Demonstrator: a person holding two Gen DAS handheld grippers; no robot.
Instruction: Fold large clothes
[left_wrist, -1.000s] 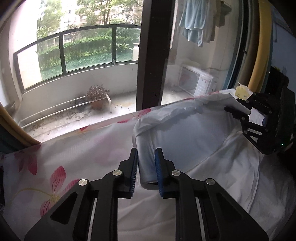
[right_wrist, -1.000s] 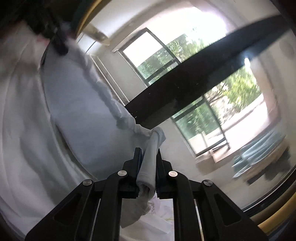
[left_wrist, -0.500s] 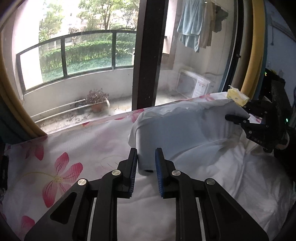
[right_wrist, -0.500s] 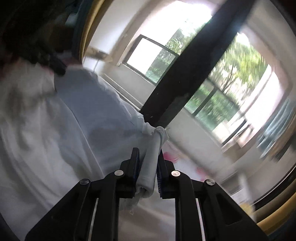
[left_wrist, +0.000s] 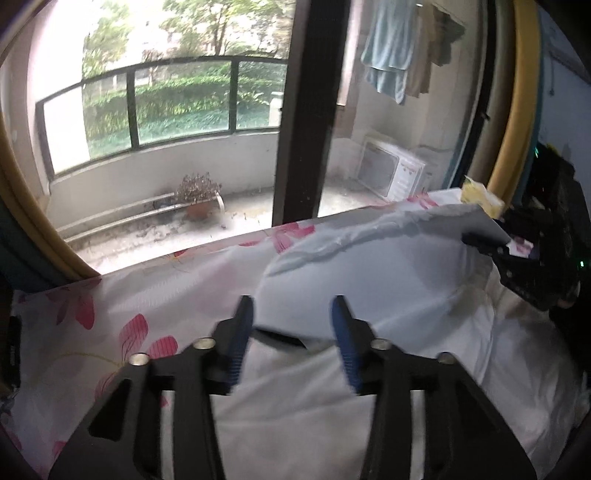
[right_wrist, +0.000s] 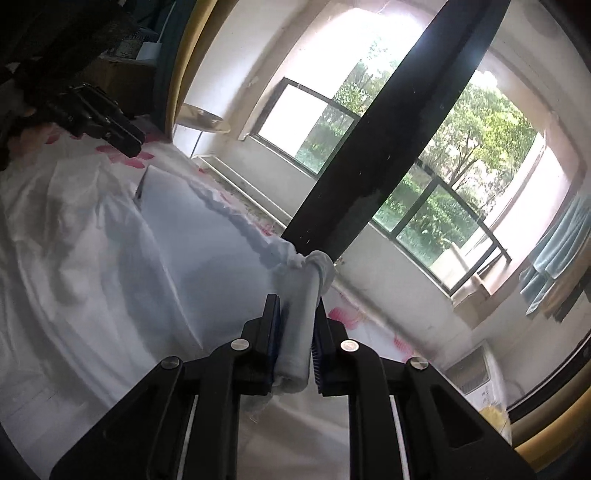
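Item: pale blue garment (left_wrist: 369, 273), mid-frame on floral sheet (left_wrist: 110, 314). We noted left gripper (left_wrist: 291, 332) opening, cloth released; right gripper (right_wrist: 295, 332) clamped on bunched edge (right_wrist: 299, 325). One fold laid; more remained.

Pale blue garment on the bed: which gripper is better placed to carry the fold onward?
Right. The right gripper is clamped on the pale blue garment's bunched edge; the left gripper is opening, pads clear of the cloth.
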